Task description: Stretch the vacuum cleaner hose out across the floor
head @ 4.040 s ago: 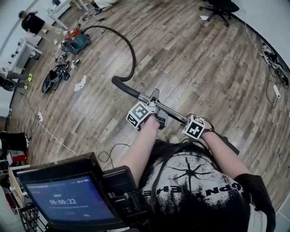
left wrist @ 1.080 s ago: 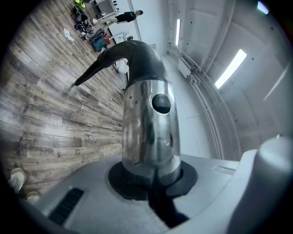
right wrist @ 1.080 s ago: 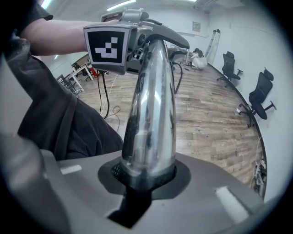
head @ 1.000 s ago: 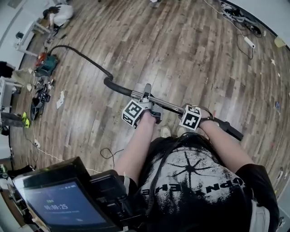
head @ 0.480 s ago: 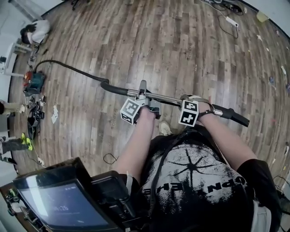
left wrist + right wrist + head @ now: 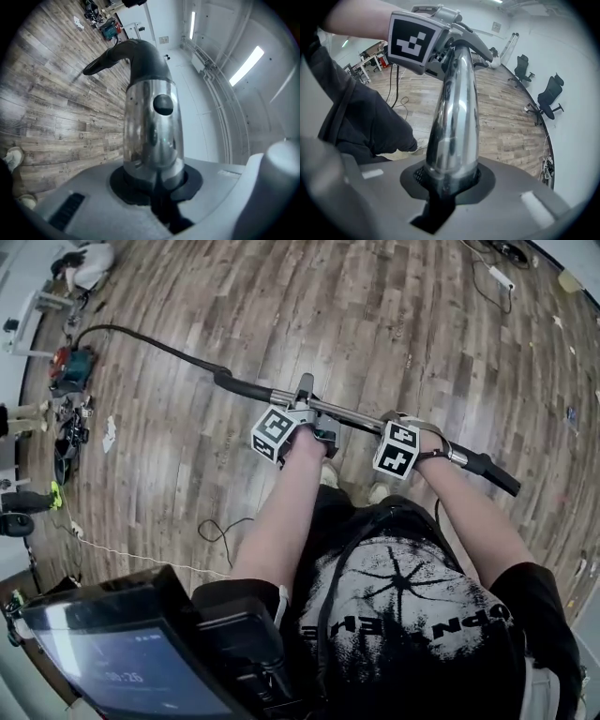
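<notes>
Two claws grip the wand (image 6: 352,414): left claw (image 6: 154,182) clamped nearest the hose (image 6: 150,341), right claw (image 6: 447,182) closing tighter.

I see the wooden floor (image 6: 394,343) with a vacuum cleaner (image 6: 70,367) standing near its far left edge. From it the black hose (image 6: 150,341) lies across the planks. A white paper (image 6: 109,435) lies by the left edge, and a thin dark cable (image 6: 217,531) curls near my shoes (image 6: 328,474).

The tube (image 6: 150,126) is glossy, mirror-smooth metal. The hose (image 6: 242,386) joined to it looks matt black. The floor (image 6: 394,324) shows grainy wood planks.
</notes>
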Tool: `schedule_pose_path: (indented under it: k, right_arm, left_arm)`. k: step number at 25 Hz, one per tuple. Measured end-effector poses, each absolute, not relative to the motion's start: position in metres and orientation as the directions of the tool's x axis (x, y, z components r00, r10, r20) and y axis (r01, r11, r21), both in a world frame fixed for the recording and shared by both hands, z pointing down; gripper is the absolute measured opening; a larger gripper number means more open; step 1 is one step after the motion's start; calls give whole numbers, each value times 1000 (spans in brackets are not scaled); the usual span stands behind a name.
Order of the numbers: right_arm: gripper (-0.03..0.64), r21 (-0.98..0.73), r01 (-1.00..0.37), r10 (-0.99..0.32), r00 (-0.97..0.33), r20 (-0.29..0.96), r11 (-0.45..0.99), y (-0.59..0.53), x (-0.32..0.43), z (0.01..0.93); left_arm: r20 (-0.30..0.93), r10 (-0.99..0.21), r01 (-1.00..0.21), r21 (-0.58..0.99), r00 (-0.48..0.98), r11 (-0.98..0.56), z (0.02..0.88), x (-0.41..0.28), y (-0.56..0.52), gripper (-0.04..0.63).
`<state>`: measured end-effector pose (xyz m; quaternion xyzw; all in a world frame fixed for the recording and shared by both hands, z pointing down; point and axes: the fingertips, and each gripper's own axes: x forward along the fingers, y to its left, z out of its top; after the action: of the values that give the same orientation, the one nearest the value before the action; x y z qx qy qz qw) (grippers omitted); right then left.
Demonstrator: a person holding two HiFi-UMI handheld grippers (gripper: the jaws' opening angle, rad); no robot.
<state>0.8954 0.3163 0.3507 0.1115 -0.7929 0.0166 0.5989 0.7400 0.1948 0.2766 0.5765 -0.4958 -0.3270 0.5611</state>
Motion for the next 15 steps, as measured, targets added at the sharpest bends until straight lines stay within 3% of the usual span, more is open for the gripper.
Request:
schedule_pose_path:
  k: [4,11,15]
  right_arm:
    - [80,111,-187,-155,-243,957,976,316,931,368]
    - [80,103,-214,-139,-160,977,971,305,945,397]
    - [80,94,-252,-133,-143,981,963,298,951,407]
  left_arm:
    - [249,-867,-318,941,433,111,298,790,203,101]
    - [369,-714,-410,904,595,126,344,818,212,218]
    - [409,-632,-437,891,658,121,355,830,211,227]
